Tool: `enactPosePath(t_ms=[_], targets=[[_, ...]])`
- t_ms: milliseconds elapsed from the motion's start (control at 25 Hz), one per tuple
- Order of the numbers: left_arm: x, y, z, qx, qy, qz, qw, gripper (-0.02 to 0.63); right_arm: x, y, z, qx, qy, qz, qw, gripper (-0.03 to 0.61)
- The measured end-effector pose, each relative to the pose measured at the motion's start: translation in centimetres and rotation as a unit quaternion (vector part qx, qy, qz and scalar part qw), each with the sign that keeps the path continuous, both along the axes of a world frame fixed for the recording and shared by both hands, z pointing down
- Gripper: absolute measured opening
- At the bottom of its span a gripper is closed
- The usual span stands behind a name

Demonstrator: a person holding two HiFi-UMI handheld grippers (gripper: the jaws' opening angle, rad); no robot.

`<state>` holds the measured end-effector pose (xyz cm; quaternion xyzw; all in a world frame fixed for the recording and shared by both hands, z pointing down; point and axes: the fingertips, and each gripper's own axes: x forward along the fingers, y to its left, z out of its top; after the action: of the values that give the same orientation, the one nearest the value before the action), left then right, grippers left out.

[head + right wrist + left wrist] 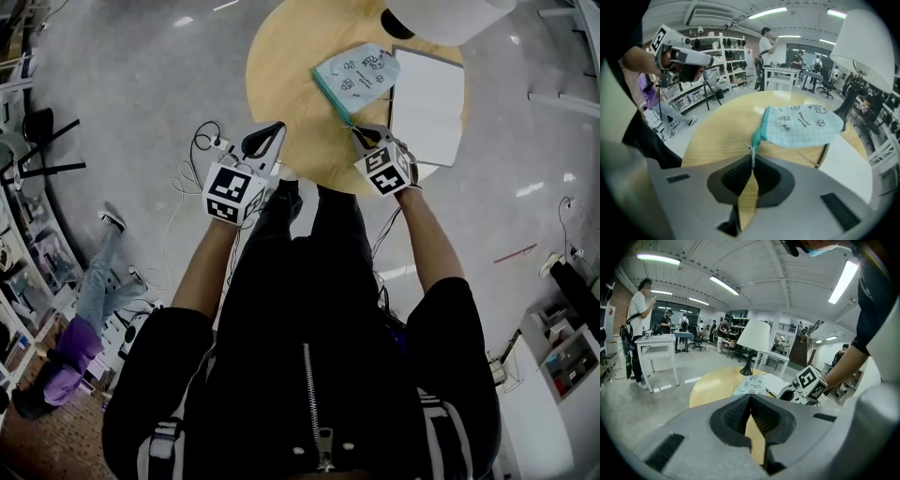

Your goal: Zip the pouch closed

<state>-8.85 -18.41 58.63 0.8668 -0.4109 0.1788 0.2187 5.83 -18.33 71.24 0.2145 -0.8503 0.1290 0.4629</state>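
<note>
Grey shiny floor (122, 84) lies all round a round wooden surface (281, 66) in the head view. A light blue pouch (359, 73) with little drawings lies flat on the surface, just beside an open white book (429, 108). A white lamp (450, 14) stands at the far side. The right tool (361, 134) points down at the near corner of the pouch, where the green zip edge ends. The left tool (267, 141) is over the near rim of the surface, well apart from the pouch.

Next, the left tool view looks across a big room with white tables (658, 341) and people standing far off. The left tool (751, 399) has its jaws pressed together, and nothing is between them. Past them lie the pouch (751, 385) and the lamp (753, 341). The right tool (806, 385) shows at the right side.

Last, the right tool view shows the pouch (804, 125) close in front, lying on the wood. The right tool (752, 164) has its jaws squeezed tight on the small metal zip pull (751, 151) at the pouch's near end. The book (848, 159) is at the right and the lamp (867, 42) is above it. The left tool (682, 56) is up at the left, with shelves (726, 51) behind it.
</note>
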Motion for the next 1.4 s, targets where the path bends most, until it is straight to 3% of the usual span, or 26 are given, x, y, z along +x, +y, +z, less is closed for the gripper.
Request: enactPosePath(t_ms=[400,840,1400], targets=[[0.8,0.3,-1.9,0.025,0.002,0.014,0.9996,0.0,-1.1,-0.1,-5.4,0.013,-0.062,0.024,0.998,0.017],[1.1,-0.3,-5.2,0.07,0.005,0.043,0.9966,0.0,-2.3,-0.9,-13.2,0.069,-0.112,0.052,0.99,0.017],[4.5,1.0,-10.5,0.136,0.015,0.143,0.9803,0.002,-3.4,1.3,-22.2,0.102,-0.171,0.103,0.974,0.015]])
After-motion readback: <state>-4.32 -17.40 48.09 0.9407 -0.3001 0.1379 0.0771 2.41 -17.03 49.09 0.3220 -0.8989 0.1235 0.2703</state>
